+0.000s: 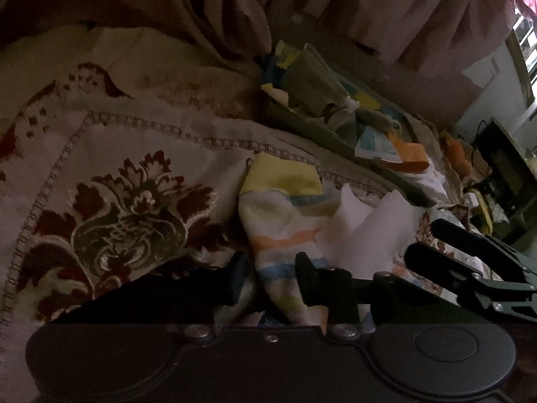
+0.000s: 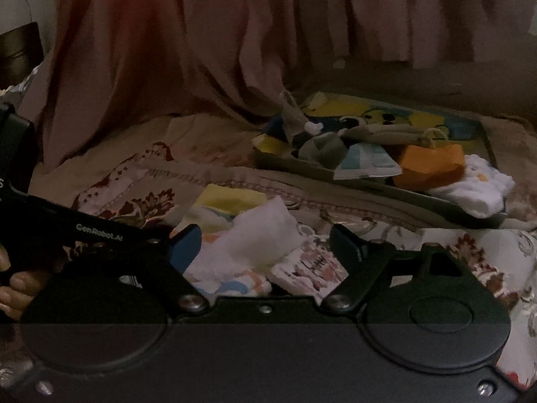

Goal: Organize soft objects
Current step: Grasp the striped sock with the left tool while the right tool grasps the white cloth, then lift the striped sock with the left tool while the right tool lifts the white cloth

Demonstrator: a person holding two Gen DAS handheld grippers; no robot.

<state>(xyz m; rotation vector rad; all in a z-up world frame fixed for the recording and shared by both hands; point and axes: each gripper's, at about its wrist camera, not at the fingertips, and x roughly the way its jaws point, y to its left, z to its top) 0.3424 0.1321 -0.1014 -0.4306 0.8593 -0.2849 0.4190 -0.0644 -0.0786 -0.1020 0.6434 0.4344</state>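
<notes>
Lying directly between the fingers of the left gripper, the striped sock is straddled by narrowly spaced jaws, but whether the fabric is actually pinched cannot be told in the dim light. Just beyond and to the right of that gripper, a white cloth is seen overlapping the sock. In the right wrist view, the right gripper is held wide apart, with the white cloth and a small patterned piece lying between its fingers and nothing gripped. Far ahead of both grippers, a tray already heaped with soft items is set on the floral bedspread.

Several risks are judged likely. Because the sock and the cloth overlap, both could be lifted together if either is grasped. The bedspread beneath could be caught by low fingertips and dragged. With the two grippers so near each other, a collision could be caused by simultaneous closing. The overfull tray could shed items when more is added.
</notes>
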